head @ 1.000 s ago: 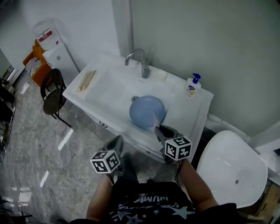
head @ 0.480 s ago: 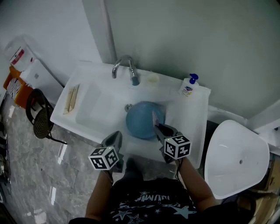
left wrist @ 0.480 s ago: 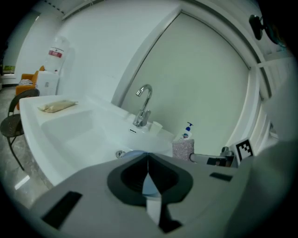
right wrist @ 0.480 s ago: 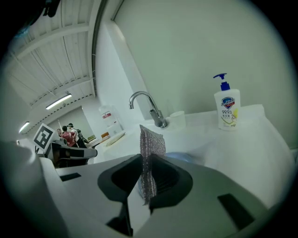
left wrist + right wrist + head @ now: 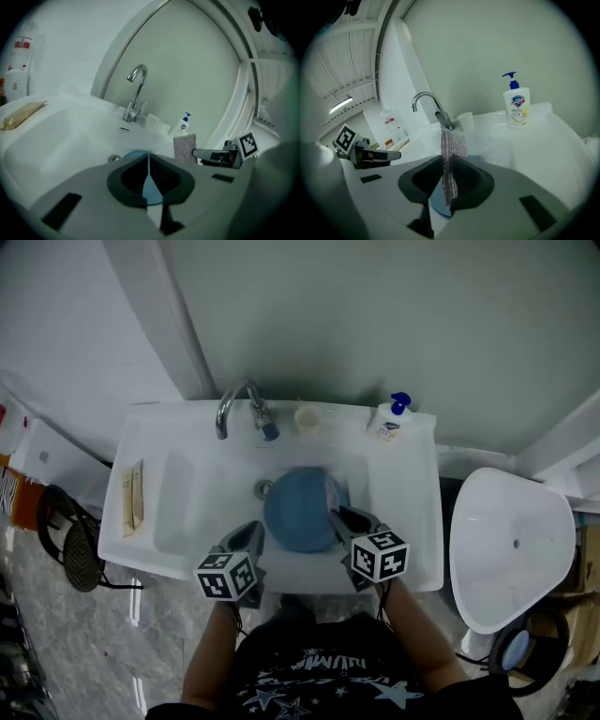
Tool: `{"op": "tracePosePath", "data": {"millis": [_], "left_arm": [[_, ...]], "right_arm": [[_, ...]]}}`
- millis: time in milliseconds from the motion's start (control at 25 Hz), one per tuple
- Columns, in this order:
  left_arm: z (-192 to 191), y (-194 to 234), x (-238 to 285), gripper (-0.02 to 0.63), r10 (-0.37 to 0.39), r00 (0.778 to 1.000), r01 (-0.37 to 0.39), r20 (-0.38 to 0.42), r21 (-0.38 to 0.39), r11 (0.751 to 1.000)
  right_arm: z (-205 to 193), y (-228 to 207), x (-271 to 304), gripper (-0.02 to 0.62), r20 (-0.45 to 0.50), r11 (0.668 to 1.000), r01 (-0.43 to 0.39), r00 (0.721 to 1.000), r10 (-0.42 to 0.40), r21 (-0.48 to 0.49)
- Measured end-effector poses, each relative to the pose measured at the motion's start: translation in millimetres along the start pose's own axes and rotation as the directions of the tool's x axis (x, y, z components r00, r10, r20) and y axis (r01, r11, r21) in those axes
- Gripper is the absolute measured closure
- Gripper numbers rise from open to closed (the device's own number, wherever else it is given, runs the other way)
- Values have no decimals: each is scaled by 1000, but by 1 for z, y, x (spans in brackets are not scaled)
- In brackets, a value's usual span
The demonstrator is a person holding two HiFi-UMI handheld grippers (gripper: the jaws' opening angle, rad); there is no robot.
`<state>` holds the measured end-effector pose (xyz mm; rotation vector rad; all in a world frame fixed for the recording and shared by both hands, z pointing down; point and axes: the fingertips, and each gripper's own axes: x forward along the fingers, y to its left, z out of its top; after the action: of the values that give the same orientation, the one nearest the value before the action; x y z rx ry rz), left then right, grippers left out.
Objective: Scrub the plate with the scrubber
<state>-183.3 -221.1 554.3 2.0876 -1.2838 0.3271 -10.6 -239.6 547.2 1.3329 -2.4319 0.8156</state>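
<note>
A round blue plate (image 5: 298,510) lies in the white sink basin (image 5: 202,493), beside the drain. My right gripper (image 5: 339,518) is shut on a grey mesh scrubber (image 5: 451,154), which stands up thin between the jaws over the plate's right edge (image 5: 438,205). My left gripper (image 5: 249,534) hovers at the sink's front rim, left of the plate, with its jaws shut and nothing between them. In the left gripper view the plate (image 5: 133,154) shows just past the closed jaw tips, and the scrubber (image 5: 184,147) sits at the right.
A chrome faucet (image 5: 242,409), a small cup (image 5: 307,418) and a soap pump bottle (image 5: 387,420) stand along the sink's back edge. Wooden sticks (image 5: 133,497) lie on its left ledge. A white toilet (image 5: 511,549) is at the right, a chair (image 5: 67,545) at the left.
The head view has swung to face the sink squarely. Both grippers have come closer over the sink's front rim, the right one keeping hold of the scrubber.
</note>
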Motion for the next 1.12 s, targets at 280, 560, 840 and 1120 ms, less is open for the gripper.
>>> {"op": "tracePosePath", "data": {"millis": [280,560,840,1120], "left_arm": [[-7,21,36,586,-60,992,64,-114,30,998],[-28,47,71,571,-68,969,77,-238,28,997],[-46,60,95,427,-98,952,92,-290,-35,995],[-69,76,112,385,-103,925,69,-367,-104,992]], "right_arm": [[-2,-10,4,523,21,995,95,995,-96,39],[-10,-13,10,523,13,986,152,988,-153,70],[-16,-7,22,523,-19,988,146,989,-145,42],[-17,-6,40,523,-23,989,142,990,-142,37]]}}
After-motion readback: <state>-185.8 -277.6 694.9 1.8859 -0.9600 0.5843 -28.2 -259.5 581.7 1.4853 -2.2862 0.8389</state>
